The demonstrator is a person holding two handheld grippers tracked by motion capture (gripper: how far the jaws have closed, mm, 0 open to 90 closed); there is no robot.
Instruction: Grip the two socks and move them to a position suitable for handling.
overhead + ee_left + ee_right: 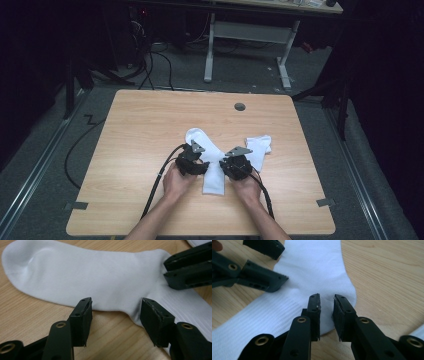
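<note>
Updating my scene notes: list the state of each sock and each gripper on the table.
Flat sock: spread flat on the table, bent at the heel.
Second sock: folded up, lying apart at the right.
Left gripper: jaws wide open, at the flat sock's edge, not clamping it.
Right gripper: jaws narrow, a gap between them, over the heel; grip not clear.

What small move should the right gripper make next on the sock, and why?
Probably close the right gripper fully on the sock. Its jaws stand narrowly apart over the heel edge with fabric between them, not yet pinched. The left gripper is wide open at the opposite edge, so nothing holds the sock yet.
</note>
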